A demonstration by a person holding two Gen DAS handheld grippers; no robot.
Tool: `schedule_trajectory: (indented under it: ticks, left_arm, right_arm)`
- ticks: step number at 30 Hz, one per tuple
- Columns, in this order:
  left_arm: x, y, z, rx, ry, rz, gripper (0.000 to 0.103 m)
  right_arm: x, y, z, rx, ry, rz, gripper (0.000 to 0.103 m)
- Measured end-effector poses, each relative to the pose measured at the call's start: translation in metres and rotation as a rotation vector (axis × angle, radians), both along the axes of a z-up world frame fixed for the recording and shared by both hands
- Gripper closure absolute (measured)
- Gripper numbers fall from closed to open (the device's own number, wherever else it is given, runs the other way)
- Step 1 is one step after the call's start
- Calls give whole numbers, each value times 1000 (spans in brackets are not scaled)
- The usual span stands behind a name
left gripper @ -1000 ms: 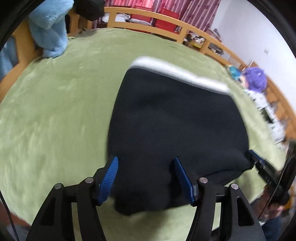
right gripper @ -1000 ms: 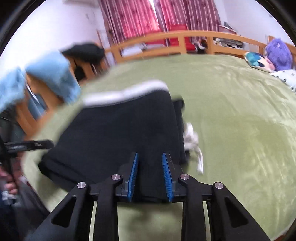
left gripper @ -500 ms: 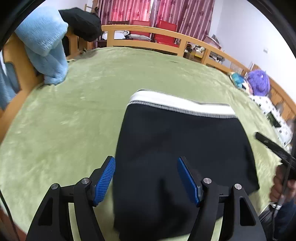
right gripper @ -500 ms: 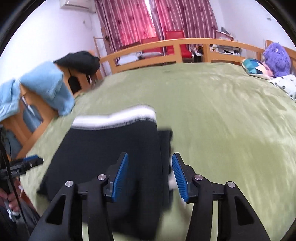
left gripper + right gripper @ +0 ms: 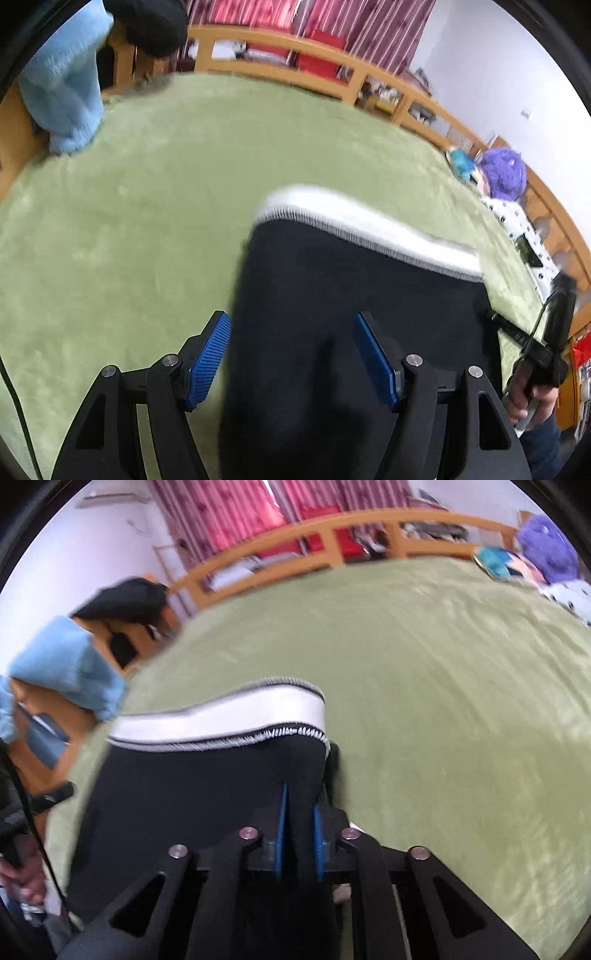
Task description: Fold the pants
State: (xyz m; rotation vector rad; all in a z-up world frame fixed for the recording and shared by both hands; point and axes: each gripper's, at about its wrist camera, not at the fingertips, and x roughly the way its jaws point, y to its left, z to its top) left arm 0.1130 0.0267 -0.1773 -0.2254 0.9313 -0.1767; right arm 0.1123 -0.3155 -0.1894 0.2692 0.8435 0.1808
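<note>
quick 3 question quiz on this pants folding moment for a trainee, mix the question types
1. True or false: the right gripper is clamped on the black pants.
2. Which best describes the left gripper? A) shut on the waistband B) open, fingers spread either side of the pants' left part C) holding the blue towel
3. Fill in: the pants' white waistband lies at the ___ end from both grippers.

Key: 1 true; 2 B; 3 far
</note>
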Motion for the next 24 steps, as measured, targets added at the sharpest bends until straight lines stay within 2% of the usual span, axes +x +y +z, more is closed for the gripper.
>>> schedule_trajectory:
  ticks: [1,2,3,4,5,7,9,12,14,15,17,19,21,23,24]
  left_arm:
    - [1,-1,-14,8,52,7,36]
    - [1,-1,-22,4,86,7,37]
    - [-7,3,-28,-24,109,31,37]
    - [-16,7,-26,-46,108,51,37]
    - [-30,11,-19,-68,92,61,37]
    - [-54,12,-6,-64,38,64,36]
    - [-77,10,-2,-45,21,79,36]
    - [-108,-2,-23,-25,56,70,35]
    - [-114,-12,-39,17,49,54,28]
    - [-114,-16,-45,60,68,63,28]
    - [-120,-16,-36,56,70,78,31]
    - [-130,-12,-12,48,32,73,31]
    - [-145,-12,14,49,-30,70,32]
    - [-157,-17,39,55,-76,65,31]
    - [-165,-23,56,55,-108,57,30]
  right_arm:
    - [1,0,-3,-15,-12,-12,63]
    - [1,-1,0,-46,-28,-30,55]
    - [1,-2,6,-54,-29,-44,58]
    - [-8,-6,15,-25,-42,-60,66]
    - [-18,-8,22,-8,-56,-71,69]
    - [-45,-8,35,12,-94,-82,69]
    - [-72,4,39,5,-97,-26,69]
    - [-95,22,24,-62,-53,10,70]
    - [-104,30,1,-117,50,-2,70]
    - [-107,35,-12,-166,84,6,70]
    - [-118,38,-15,-192,65,2,70]
    - [-129,37,4,-161,70,-26,71]
    - [-146,33,28,-115,-1,-40,71]
    - [-163,33,52,-111,-63,-47,64]
    - [-171,34,64,-107,-87,-46,57]
